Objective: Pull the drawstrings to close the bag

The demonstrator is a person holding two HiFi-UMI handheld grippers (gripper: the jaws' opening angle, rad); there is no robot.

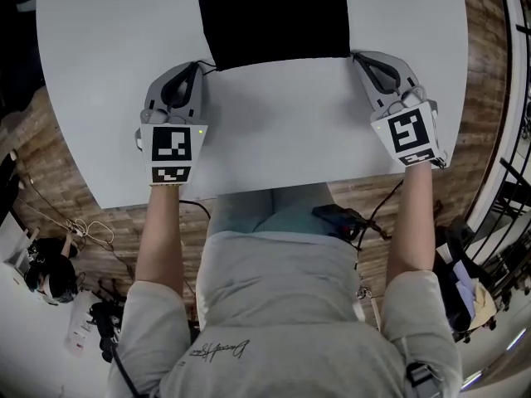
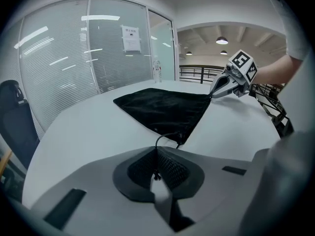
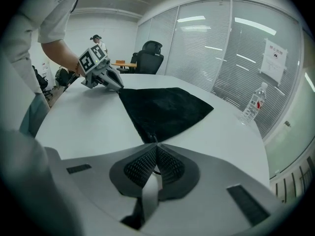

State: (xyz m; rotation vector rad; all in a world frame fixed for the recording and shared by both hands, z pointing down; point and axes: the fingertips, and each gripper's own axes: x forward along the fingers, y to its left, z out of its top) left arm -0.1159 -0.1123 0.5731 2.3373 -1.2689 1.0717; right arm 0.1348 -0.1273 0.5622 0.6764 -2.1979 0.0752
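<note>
Two forearms [image 1: 162, 230], nearest the body, reach straight forward over the near edge of the table [image 1: 274, 148]. They are roughly parallel and well apart.

Two grippers, one per hand, lie low on the tabletop with marker cubes toward the person and noses angled inward.
- Left gripper [image 1: 197, 66]: jaws pressed together on the left drawstring [image 2: 165, 137], which loops out of the bag's near-left corner straight into the pads.
- Right gripper [image 1: 358, 56]: jaws likewise closed, on the right drawstring [image 3: 155, 170], a short dark cord just showing between the pads at the near-right corner.

One bag [image 1: 270, 15], black cloth, lies flat on the table, beyond and between both grippers. Its near edge, apparently the mouth, runs crosswise from one gripper tip to the other. Each tip sits at its own corner, neither nearer than the other. Judged: closing calls for the hands to draw apart along that edge's line, left going left and right going right. The cloth is not yet gathered.

One water bottle [image 3: 253, 104] stands upright on the far side of the table, well apart from the bag.
</note>
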